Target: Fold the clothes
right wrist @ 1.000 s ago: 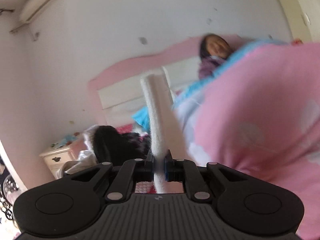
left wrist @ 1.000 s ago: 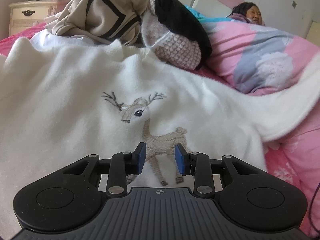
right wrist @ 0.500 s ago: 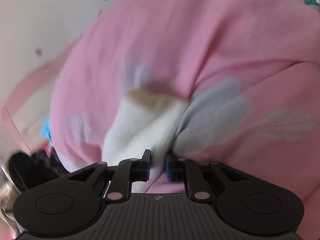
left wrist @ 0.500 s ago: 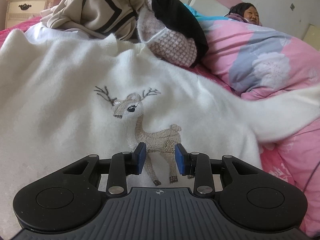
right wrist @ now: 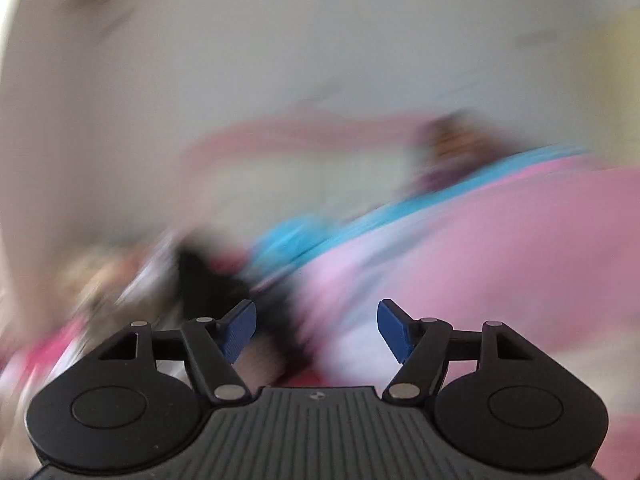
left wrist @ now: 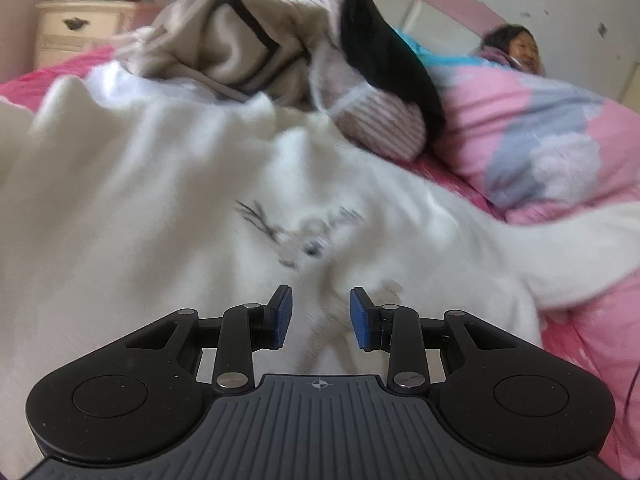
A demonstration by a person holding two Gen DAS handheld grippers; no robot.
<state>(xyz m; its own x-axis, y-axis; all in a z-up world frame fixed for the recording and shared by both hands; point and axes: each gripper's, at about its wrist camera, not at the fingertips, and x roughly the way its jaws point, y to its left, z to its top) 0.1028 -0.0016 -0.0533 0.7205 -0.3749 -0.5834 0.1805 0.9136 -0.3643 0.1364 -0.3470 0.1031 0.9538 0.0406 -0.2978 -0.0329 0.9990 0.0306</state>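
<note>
Released within the last second, the white sweater (left wrist: 168,216) is now spread flat on the bed (left wrist: 592,344). Nothing is held between the just-opened, wide jaws of the right gripper (right wrist: 316,326). The left gripper (left wrist: 320,316) is held partly open above the sweater, gripping nothing.

The white deer sweater (left wrist: 168,216) lies spread flat, giving low open room across its whole front. Just behind the sweater a heap of clothes (left wrist: 280,52) rises and blocks the way back, and to the sweater's right a bulging pink quilt (left wrist: 532,140) walls off that side, one sweater sleeve running along its foot.
</note>
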